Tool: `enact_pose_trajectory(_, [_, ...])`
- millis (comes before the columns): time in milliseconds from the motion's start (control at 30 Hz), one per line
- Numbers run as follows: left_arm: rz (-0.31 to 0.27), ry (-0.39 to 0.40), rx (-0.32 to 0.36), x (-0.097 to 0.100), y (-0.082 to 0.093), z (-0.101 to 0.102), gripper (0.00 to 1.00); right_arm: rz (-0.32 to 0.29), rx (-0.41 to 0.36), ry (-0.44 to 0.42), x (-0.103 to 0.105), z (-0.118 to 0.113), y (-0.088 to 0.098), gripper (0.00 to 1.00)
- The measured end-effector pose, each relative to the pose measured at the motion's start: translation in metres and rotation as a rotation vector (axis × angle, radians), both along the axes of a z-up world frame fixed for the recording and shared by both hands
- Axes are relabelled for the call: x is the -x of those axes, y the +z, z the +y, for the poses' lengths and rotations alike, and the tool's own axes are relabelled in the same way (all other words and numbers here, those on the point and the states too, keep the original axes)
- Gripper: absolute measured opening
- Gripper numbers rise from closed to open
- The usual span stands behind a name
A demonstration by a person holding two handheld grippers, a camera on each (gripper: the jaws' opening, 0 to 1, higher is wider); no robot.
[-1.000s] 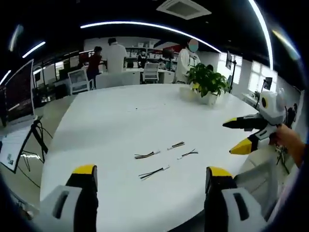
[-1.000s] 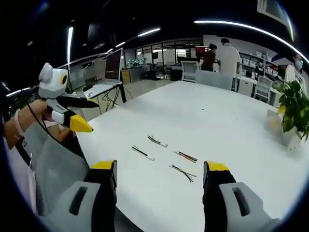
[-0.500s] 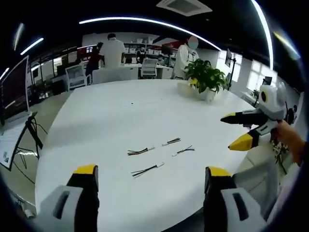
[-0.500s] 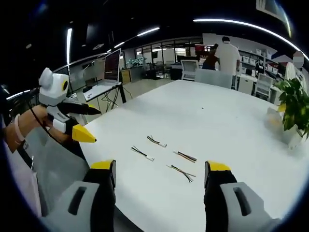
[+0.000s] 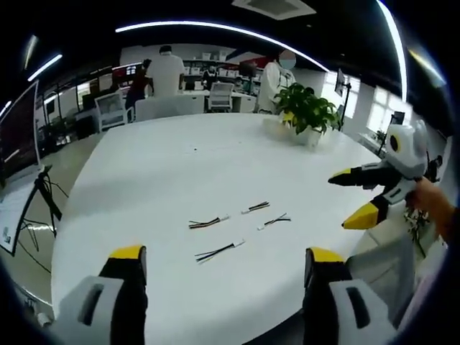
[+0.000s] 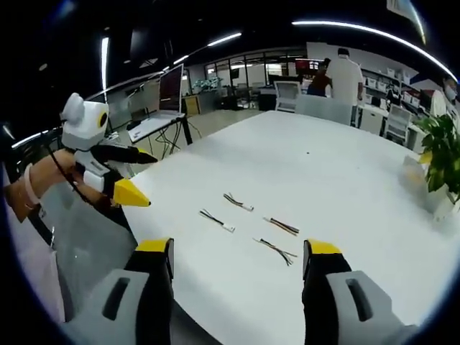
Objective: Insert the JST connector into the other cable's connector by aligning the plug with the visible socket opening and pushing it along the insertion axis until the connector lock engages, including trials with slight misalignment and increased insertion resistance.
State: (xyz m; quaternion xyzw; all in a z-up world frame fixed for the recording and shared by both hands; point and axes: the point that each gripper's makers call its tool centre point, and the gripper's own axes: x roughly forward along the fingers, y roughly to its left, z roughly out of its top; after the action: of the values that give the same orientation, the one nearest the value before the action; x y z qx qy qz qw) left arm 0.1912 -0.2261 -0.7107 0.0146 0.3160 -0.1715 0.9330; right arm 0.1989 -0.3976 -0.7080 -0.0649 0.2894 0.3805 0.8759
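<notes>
On the white table (image 5: pixel 158 165), four short cable pieces lie apart in a loose cluster, none with readable marking: one (image 5: pixel 218 251) nearest the left gripper (image 5: pixel 224 277), another (image 5: pixel 208 223), a third (image 5: pixel 256 208) and a fourth (image 5: pixel 274 221). Each is thin dark wire with a pale connector end. Both grippers hover above the table's near edge, jaws wide and empty; the right gripper (image 6: pixel 236 267) faces the cluster, and a hand (image 6: pixel 39 188) holds the left one. A potted plant (image 5: pixel 307 119) stands beyond the cables.

- An open-plan office
- Large white meeting table (image 5: pixel 180 165) with a potted plant (image 5: pixel 307 118)
- Desks, office chairs (image 6: pixel 287 92), a monitor (image 6: pixel 170 90), and ceiling strip lights (image 5: pixel 215 29)
</notes>
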Motion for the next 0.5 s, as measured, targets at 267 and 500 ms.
enact_pose_trajectory(267, [0.012, -0.002, 0.007, 0.004, -0.004, -0.001, 0.91, 0.011, 0.002, -0.025, 0.000, -0.005, -0.002, 0.71])
enact_pose_trajectory(500, [0.045, -0.015, 0.014, 0.012, -0.011, -0.007, 0.91, 0.025, 0.009, -0.034, 0.001, -0.008, -0.005, 0.71])
